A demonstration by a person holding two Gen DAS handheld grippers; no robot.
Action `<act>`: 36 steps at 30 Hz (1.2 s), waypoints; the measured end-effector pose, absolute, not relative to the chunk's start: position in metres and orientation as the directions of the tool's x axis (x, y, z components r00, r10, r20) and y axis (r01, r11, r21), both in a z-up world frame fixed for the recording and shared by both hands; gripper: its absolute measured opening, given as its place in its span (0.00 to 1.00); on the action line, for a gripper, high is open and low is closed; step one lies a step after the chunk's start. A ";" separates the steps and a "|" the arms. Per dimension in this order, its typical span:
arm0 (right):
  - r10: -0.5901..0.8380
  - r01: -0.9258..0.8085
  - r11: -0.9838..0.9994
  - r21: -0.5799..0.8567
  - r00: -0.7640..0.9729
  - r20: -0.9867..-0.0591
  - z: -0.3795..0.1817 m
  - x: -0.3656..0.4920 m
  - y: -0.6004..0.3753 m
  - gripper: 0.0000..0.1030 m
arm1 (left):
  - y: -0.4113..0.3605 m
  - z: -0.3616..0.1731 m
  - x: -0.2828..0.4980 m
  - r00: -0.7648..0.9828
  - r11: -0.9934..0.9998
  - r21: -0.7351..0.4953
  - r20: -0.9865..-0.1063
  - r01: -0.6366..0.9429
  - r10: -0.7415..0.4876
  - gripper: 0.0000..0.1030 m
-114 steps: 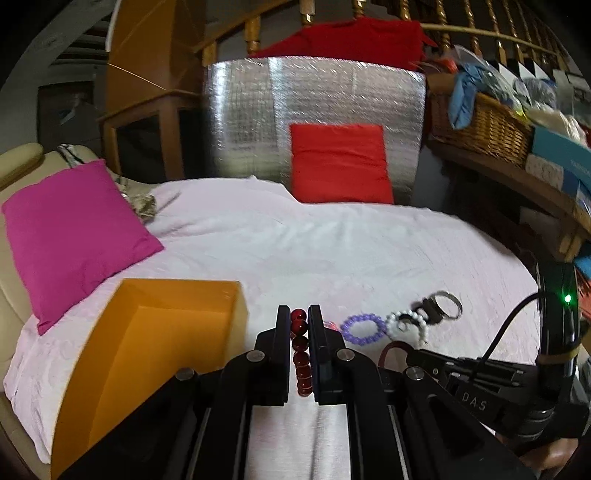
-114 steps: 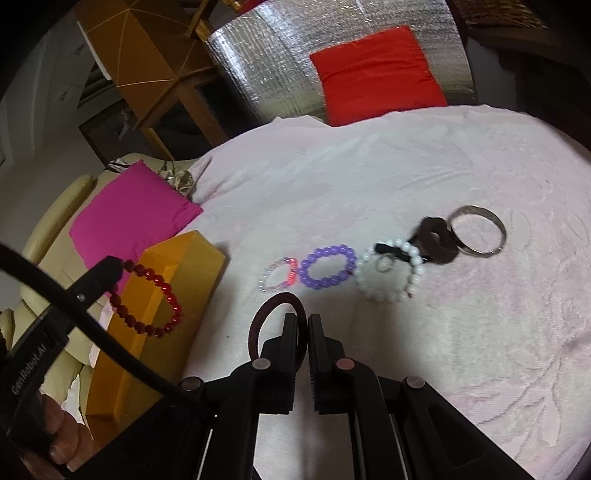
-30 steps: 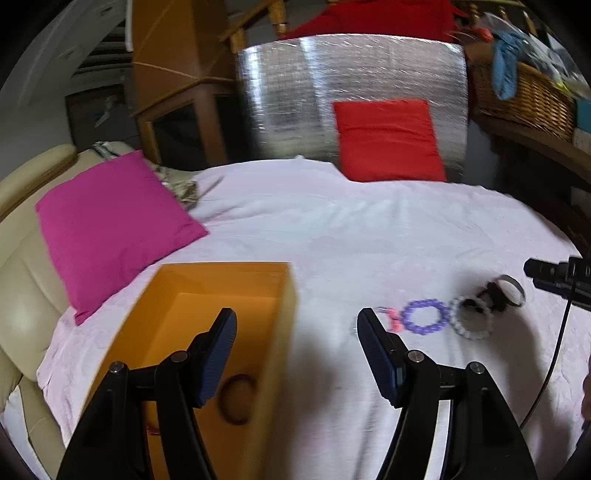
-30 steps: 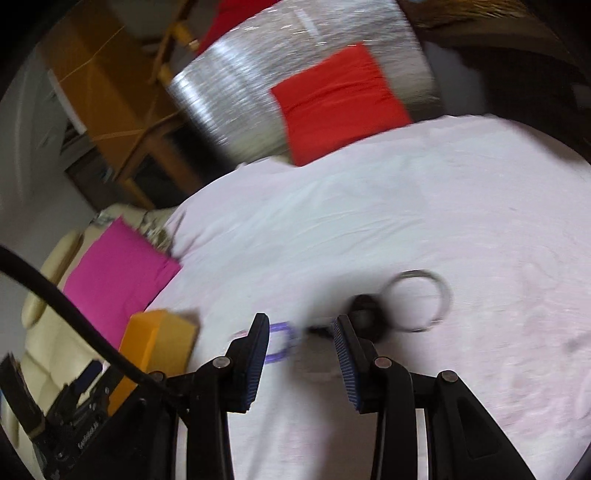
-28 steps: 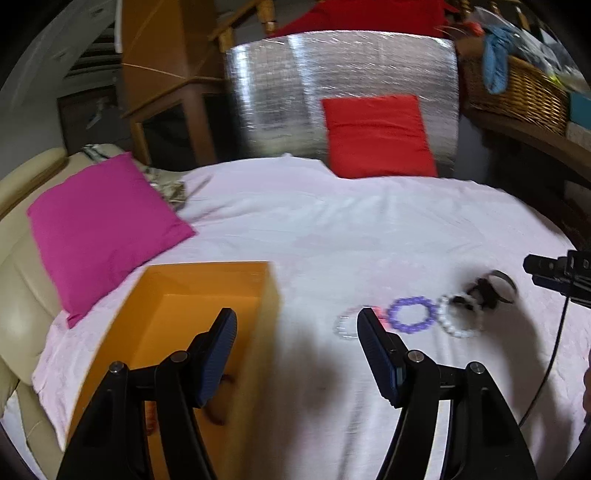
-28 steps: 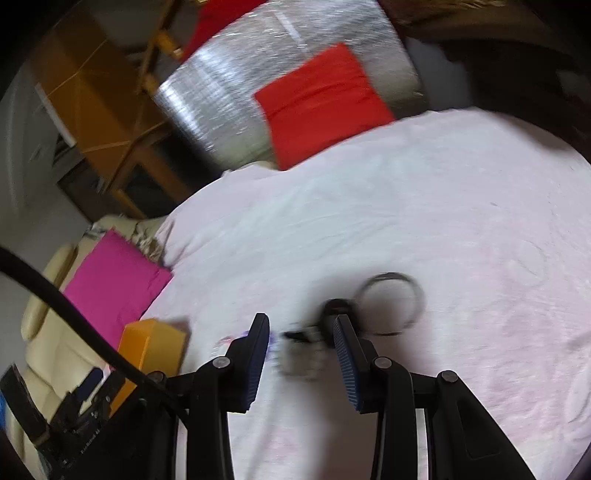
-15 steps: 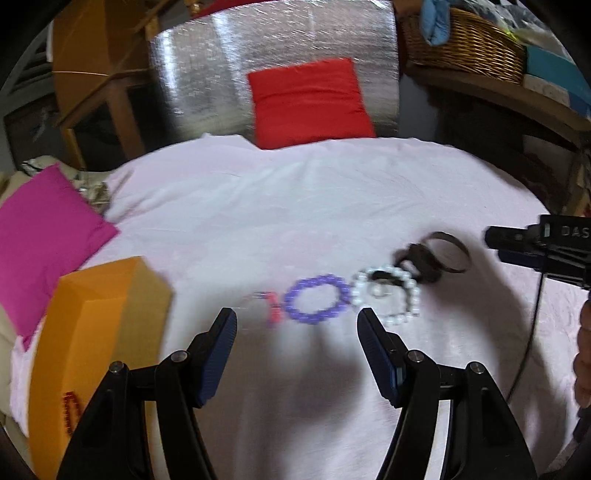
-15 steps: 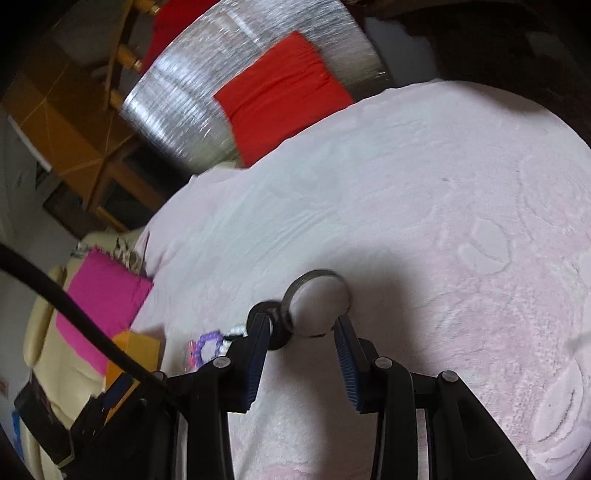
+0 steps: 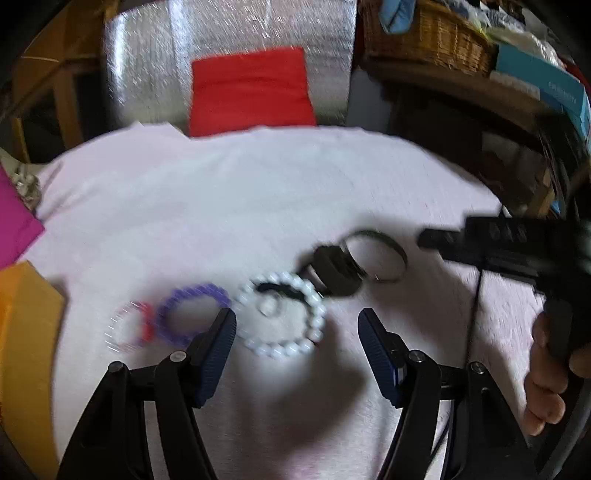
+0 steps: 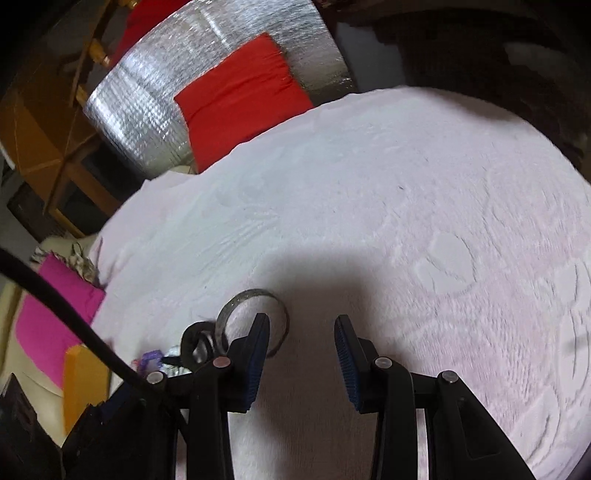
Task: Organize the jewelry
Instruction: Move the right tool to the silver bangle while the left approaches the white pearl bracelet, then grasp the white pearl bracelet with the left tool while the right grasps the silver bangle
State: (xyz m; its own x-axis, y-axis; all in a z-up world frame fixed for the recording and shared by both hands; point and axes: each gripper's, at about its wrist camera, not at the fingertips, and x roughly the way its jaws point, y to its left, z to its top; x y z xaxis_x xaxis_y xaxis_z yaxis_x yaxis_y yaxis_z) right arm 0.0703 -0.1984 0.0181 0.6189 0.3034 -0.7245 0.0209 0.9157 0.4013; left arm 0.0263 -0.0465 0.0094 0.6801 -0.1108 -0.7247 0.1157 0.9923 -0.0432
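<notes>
While jewelry lies outside, orange box (image 9: 26,332), contents unseen

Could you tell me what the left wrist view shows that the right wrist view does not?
Only the left wrist view shows the white bead bracelet whole, the pink-and-clear bracelet, the wicker basket and the right hand. Only the right wrist view shows the open right gripper over bare blanket. Both show the metal bangle, purple bracelet and orange box.
</notes>
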 end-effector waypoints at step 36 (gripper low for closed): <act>0.276 -0.137 0.960 0.243 0.605 -0.747 0.026 0.064 -0.171 0.67 | 0.025 0.025 -0.024 0.626 0.982 -0.163 -0.756 0.099 -0.189 0.09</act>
